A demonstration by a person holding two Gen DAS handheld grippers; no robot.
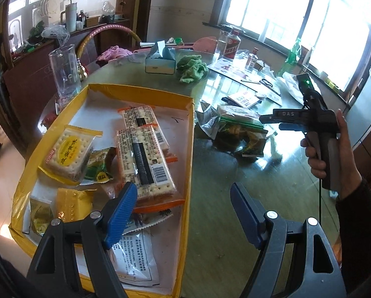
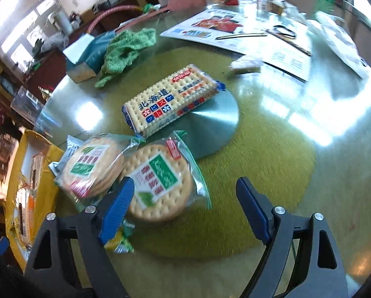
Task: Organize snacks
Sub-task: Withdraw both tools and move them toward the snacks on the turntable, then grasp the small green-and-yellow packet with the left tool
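1. Near the round glass table's (image 2: 272,114) edge, snack packets were seen inside the shallow yellow cardboard box (image 1: 189,149).
2. Round cracker packs (image 2: 160,181) lay beside it.
3. The left gripper (image 1: 183,211) and right gripper (image 2: 185,206) were both held apart, empty.

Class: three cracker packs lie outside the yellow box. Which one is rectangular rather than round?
The blue-edged rectangular cracker pack, lying partly on the metal disc; the other two hold round crackers.

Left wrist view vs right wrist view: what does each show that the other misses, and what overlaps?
Left wrist only: the inside of the yellow box, with a yellow cracker pack and barcode-side packs, plus the glass pitcher and the hand holding the right gripper.
Right wrist only: the rectangular cracker pack and two round cracker packs face up on the table.
Both: green cloth, tissue box, open empty jaws.
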